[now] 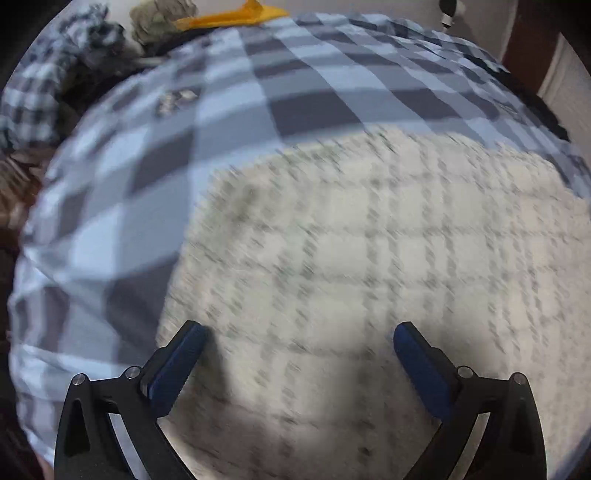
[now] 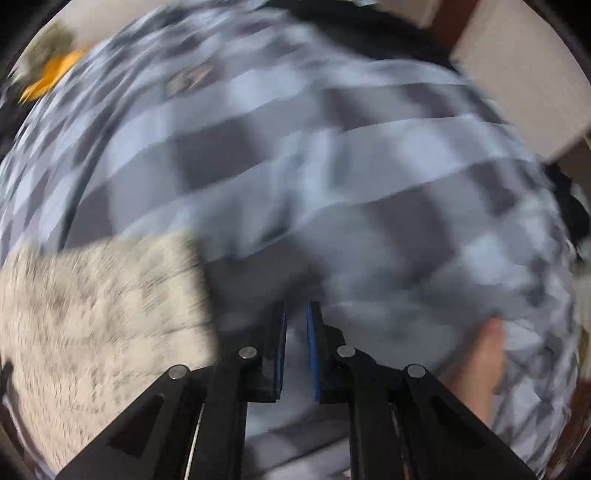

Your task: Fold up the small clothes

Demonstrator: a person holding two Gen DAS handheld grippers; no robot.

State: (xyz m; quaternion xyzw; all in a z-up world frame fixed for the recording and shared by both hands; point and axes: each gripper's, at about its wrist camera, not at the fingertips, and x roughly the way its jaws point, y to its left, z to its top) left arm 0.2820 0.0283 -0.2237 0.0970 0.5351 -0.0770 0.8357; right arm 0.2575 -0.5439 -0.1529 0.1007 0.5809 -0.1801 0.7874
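Through the left wrist camera I see my left gripper hanging over the cream checked cloth, its blue-padded fingers spread wide with nothing between them. I read that as a hand kept ready: released, held above the near part of the cloth so it can come down and pin or pinch an edge. The cloth lies flat on the grey-and-white checked bedcover, which shows beyond the cloth and to its left. Well beyond the cloth's far edge, at the head of the bed, sit an orange item and a crumpled grey-green piece, probably set aside there to keep the folding area free. The view is blurred, so I cannot tell whether the cloth has a fold in it yet.

Through the right wrist camera my right gripper points down at the bedcover, just to the right of the cloth, whose corner ends short of it. The jaws are drawn almost together, clenched, leaving only a thin slit; I can make out no cream cloth pinched in them, though blur makes me unsure what lies under the tips. Farther right of the cloth, a blurred bare part of a person rests on the cover. I judge the fold on this cloth is not yet under way from this side.
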